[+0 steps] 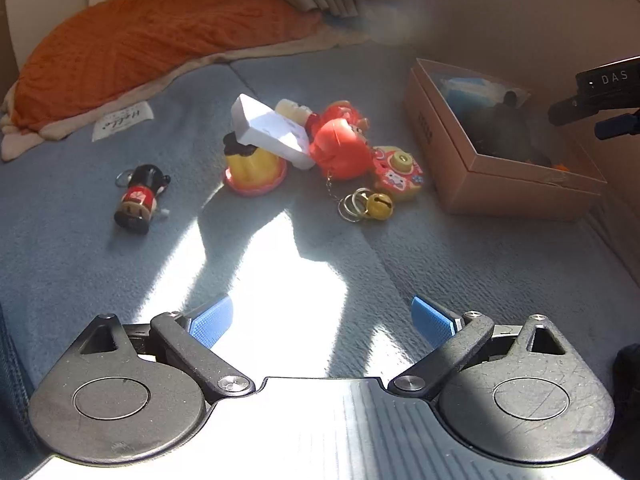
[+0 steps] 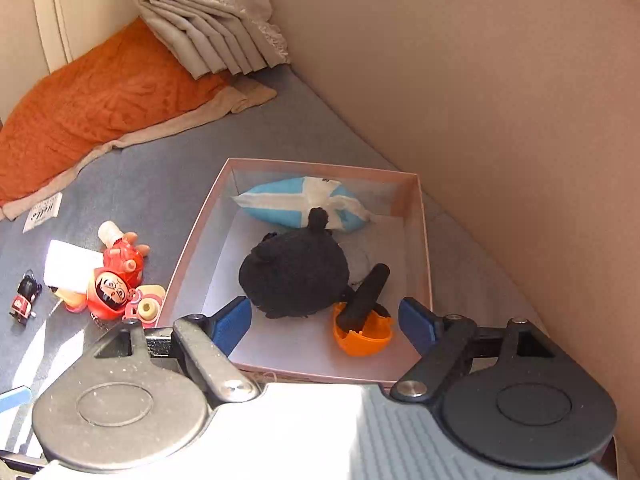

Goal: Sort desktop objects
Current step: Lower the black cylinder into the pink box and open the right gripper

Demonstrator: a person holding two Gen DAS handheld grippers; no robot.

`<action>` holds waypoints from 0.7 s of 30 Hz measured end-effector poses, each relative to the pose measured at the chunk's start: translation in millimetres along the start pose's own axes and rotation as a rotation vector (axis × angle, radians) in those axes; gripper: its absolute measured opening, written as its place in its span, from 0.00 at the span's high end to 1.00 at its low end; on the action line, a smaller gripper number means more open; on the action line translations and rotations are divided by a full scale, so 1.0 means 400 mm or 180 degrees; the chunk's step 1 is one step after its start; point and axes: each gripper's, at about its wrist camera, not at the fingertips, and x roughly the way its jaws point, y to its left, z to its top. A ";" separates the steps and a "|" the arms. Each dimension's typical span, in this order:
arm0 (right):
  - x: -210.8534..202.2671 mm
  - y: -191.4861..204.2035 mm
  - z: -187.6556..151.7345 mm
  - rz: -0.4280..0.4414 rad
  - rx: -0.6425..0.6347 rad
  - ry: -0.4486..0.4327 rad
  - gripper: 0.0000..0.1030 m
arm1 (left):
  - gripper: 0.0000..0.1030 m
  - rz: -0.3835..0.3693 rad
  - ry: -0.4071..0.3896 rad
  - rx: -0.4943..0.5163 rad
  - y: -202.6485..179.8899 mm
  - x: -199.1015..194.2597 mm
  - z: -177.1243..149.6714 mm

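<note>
My left hand-held gripper hangs with its blue pads spread wide and nothing between them, above a sunlit patch of the blue-grey mat. Ahead of it lies the loose cluster still to be sorted: a white box leaning on a yellow-and-pink toy, a red round-headed figure just beside it, a pink toy camera touching the figure's right side, and a gold bell on key rings in front. A small black-and-red doll lies apart to the left.

My right hand-held gripper is also open and empty, poised over the near edge of the cardboard box. Inside the box sit a black plush, a blue-and-white pouch against the far wall, and an orange piece with a black stick resting in it (I cannot tell what that stick belongs to). An orange blanket lies bunched beyond the mat.
</note>
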 end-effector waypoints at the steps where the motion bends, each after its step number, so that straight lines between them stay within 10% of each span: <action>1: 0.006 0.019 0.004 -0.0031 -0.0086 -0.0012 0.21 | 0.03 0.0012 0.0040 0.0018 0.005 -0.001 0.002; 11: 0.199 0.036 0.205 -0.0304 0.0106 -0.0228 0.54 | 0.01 0.0237 -0.0158 -0.0379 0.122 -0.027 0.018; 21: 0.186 0.095 0.102 -0.0003 -0.0334 0.0098 0.54 | 0.01 0.0276 -0.0050 -0.0389 0.128 0.000 0.014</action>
